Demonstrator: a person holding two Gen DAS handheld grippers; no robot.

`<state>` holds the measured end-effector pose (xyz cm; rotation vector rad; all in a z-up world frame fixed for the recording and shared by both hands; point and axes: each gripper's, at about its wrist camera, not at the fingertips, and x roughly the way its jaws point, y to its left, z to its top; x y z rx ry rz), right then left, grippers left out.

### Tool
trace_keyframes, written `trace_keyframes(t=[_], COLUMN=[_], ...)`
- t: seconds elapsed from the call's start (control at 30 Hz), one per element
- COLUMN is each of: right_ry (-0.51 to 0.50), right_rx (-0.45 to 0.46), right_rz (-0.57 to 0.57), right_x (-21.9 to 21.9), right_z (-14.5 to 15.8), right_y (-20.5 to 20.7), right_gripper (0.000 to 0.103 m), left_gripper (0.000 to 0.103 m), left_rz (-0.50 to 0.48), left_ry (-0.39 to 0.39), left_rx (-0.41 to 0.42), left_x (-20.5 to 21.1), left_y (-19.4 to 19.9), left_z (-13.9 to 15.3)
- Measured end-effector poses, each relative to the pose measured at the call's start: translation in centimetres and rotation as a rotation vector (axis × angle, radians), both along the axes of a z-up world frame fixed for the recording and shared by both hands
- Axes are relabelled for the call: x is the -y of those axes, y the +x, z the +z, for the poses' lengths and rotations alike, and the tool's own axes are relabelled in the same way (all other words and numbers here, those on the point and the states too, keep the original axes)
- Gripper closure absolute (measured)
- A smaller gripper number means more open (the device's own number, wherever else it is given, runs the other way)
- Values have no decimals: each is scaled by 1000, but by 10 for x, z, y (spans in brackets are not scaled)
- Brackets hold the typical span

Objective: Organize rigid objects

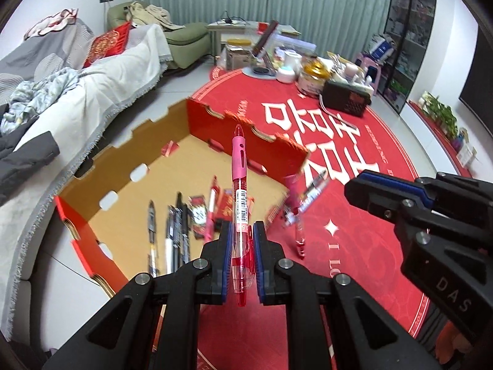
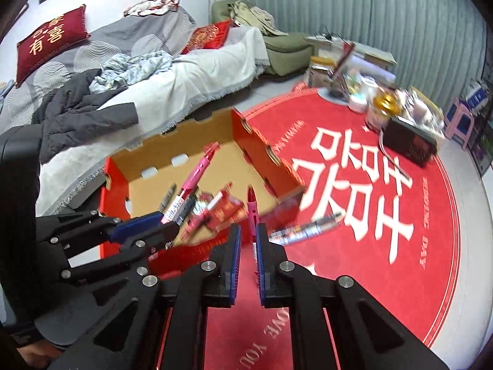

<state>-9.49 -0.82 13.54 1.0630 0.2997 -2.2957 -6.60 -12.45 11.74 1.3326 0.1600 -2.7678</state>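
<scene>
Pink and clear plastic is showing between the blue pads of your left claw (image 1: 242,236), which is clamping a pink pen (image 1: 239,185) by its lower barrel; the pen is standing up out of the claw, its cap end pointing over the near wall of the cardboard box (image 1: 129,166). Your right claw (image 2: 249,237) is pinching a second pink pen (image 2: 252,206) in nearly closed pads, and that pen's red tip is reaching toward the box's near right corner. Inside the box, several black pens (image 1: 175,225) are lying side by side on the brown floor, next to some red packets (image 1: 226,205). Just outside the box's right wall, a silver pen (image 2: 308,226) is lying on the red round rug (image 2: 385,262). Both claws are hovering beside each other at the box's near edge.
</scene>
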Motion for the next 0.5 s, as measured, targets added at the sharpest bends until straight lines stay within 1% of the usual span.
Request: trace_keyframes(t=[0.17, 0.23, 0.3, 0.37, 0.43, 0.5], right_ry=[-1, -2, 9, 14, 13, 65], right_rx=[-32, -43, -49, -32, 46, 95], right_rz=[44, 53, 52, 30, 18, -15], right_x=[24, 28, 27, 15, -5, -26], right_z=[18, 23, 20, 8, -15, -44], right_y=[-6, -9, -11, -15, -17, -13], right_gripper=[92, 92, 92, 92, 92, 92], left_gripper=[89, 89, 89, 89, 89, 89], left_rz=[36, 56, 68, 58, 26, -21], left_ry=[-6, 0, 16, 42, 52, 73], left_rx=[-34, -38, -25, -10, 0, 14], left_x=[20, 30, 38, 37, 26, 9], left_y=[-11, -14, -15, -10, -1, 8], left_z=[24, 28, 24, 16, 7, -4])
